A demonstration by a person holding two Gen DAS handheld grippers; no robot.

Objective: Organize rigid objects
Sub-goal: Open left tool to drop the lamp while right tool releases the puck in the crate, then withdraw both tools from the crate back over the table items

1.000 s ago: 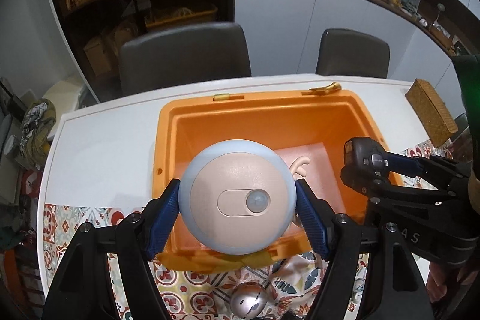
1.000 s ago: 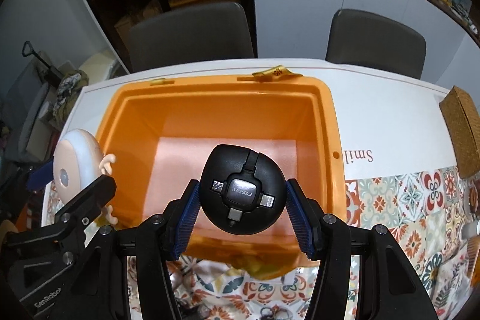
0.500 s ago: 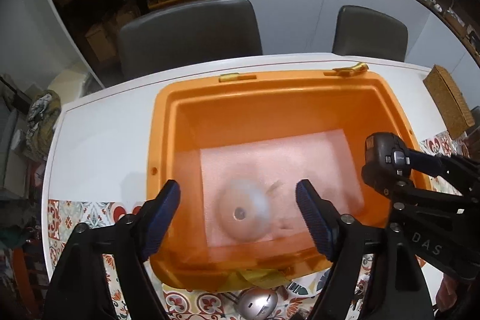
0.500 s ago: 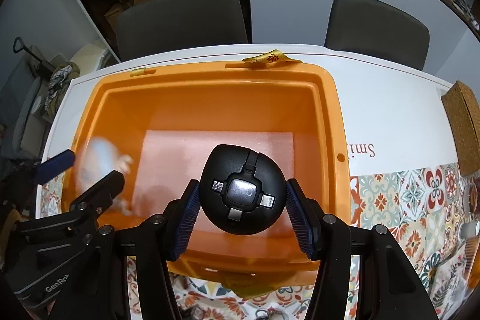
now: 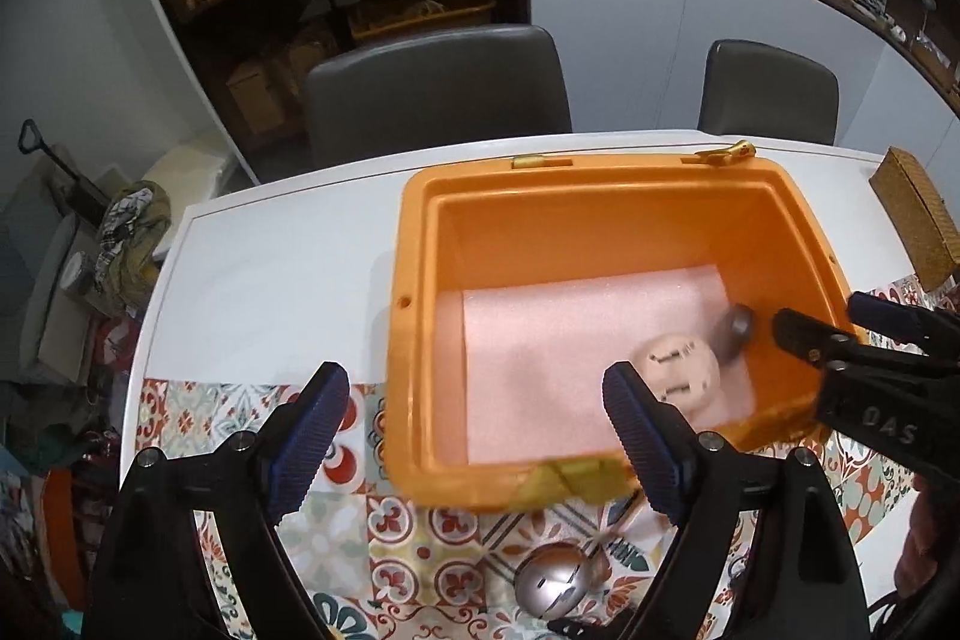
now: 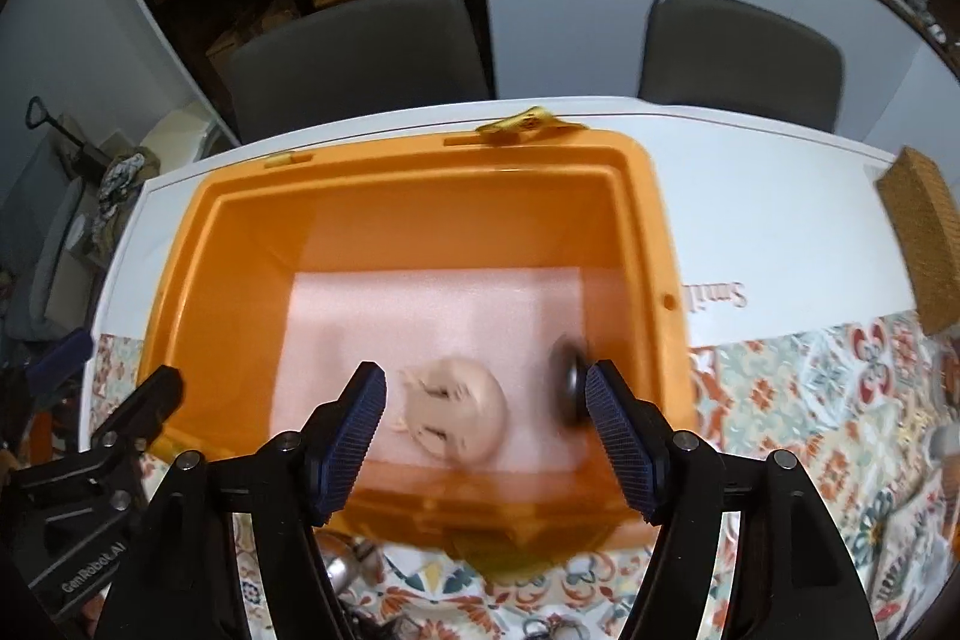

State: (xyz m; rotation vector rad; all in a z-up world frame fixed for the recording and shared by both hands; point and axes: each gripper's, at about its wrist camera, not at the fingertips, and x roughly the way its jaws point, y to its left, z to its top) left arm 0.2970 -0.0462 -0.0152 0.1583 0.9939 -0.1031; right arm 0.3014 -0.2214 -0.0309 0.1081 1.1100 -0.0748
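Note:
An orange bin with a pink foam floor stands on the table. The round beige and blue sensor light lies inside near the front right. The black round adapter, blurred, is in the bin's right corner beside it. My left gripper is open and empty over the bin's front left edge. My right gripper is open and empty over the bin's front; it also shows in the left wrist view.
A silver round object lies on the patterned mat in front of the bin. A woven box sits at the table's far right. Two grey chairs stand behind the table.
My left gripper opened and dropped the sensor light into the bin, then drew back left. My right gripper opened and the black adapter fell into the bin's right corner.

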